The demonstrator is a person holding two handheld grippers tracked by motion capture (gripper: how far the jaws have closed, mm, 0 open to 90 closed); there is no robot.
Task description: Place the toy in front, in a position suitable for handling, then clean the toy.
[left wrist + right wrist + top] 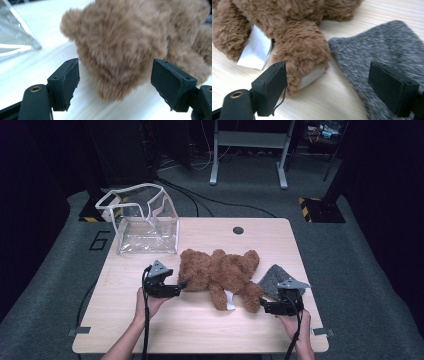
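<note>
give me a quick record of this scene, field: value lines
main thing: brown teddy bear lying on the table
left gripper: open, jaws either side of the bear's end, not pressing
right gripper: open, by the bear's foot
beside bear: grey cloth, flat on the table
far left: clear plastic bag, standing open

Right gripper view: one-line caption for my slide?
Open right gripper faces the teddy bear's leg, grey cloth beside it.
</note>
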